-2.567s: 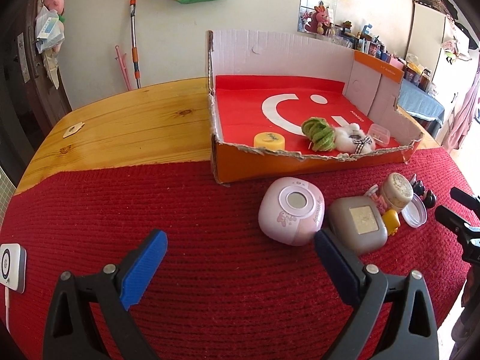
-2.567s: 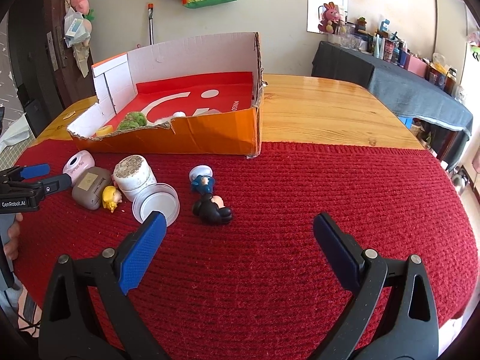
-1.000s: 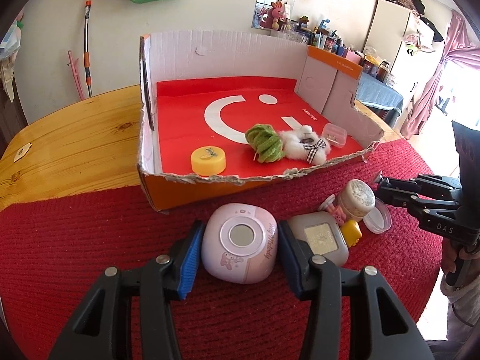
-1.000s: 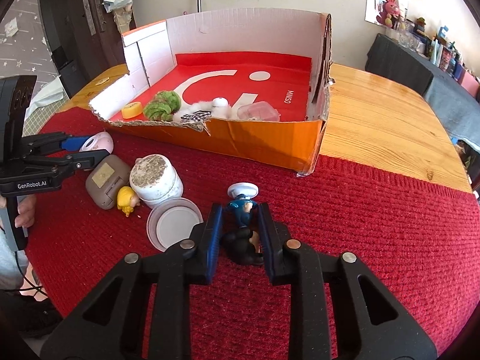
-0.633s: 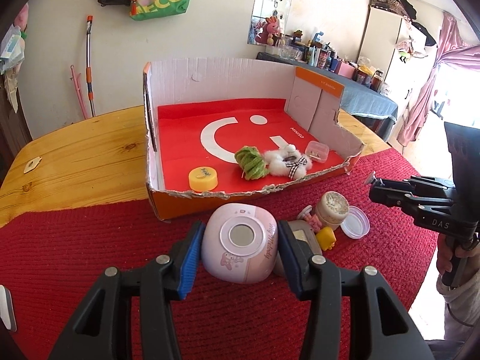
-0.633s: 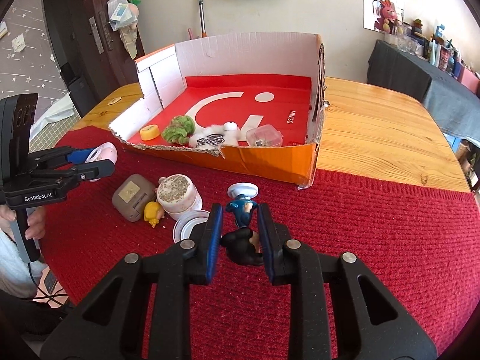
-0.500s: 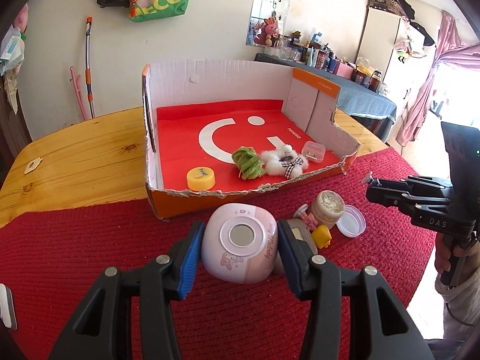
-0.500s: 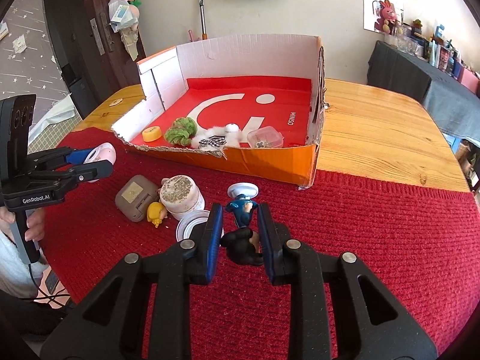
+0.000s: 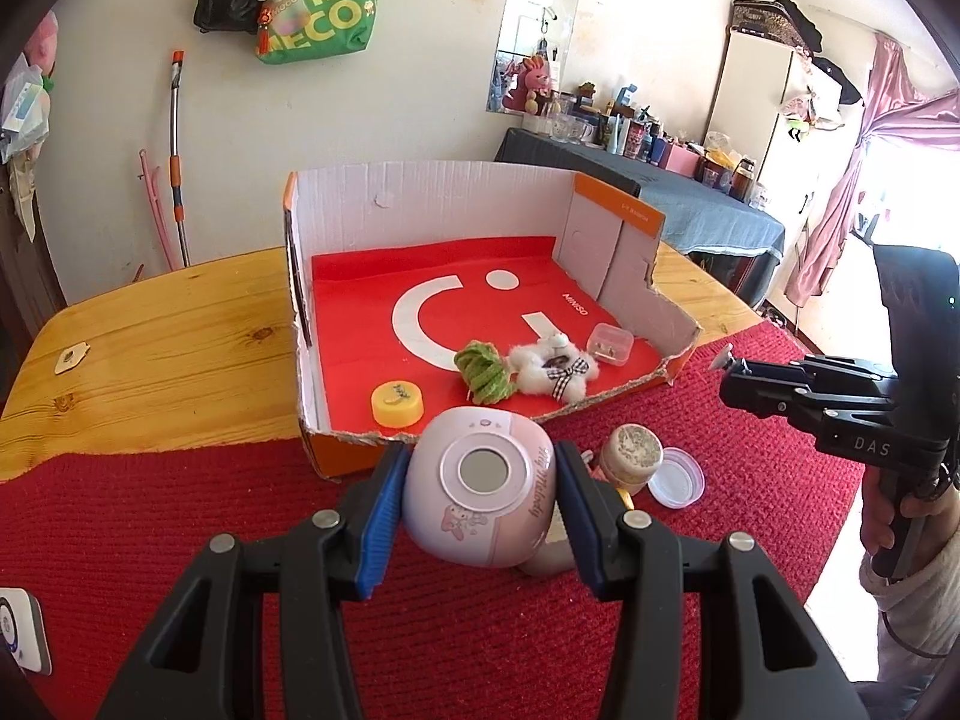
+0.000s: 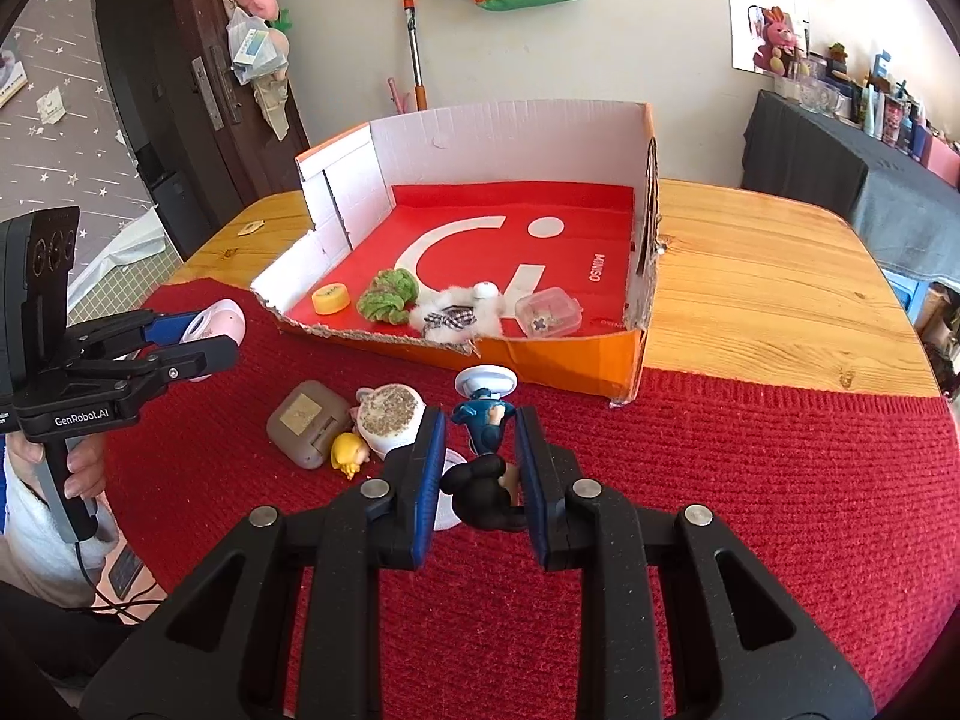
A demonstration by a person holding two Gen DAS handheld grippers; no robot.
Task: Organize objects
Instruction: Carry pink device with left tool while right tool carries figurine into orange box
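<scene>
Left wrist view: left gripper (image 9: 480,504) clamps the pink case (image 9: 477,504); right gripper (image 10: 480,474) pinches two figurines (image 10: 483,462).

Right gripper (image 10: 480,468) clamped on two small figurines (image 10: 485,474), above red mat (image 10: 780,510). Left gripper (image 10: 198,342), at left edge, gripped pink case (image 10: 219,318). Tan case (image 10: 306,420), jar (image 10: 393,417), yellow toy (image 10: 350,451) grouped on mat. Box (image 10: 540,354) held yellow cap (image 10: 330,297), green scrunchie (image 10: 389,295), white plush (image 10: 459,312), clear case (image 10: 549,312).

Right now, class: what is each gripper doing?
Left gripper: closed on the pink round case.
Right gripper: closed on the dark figurines.
</scene>
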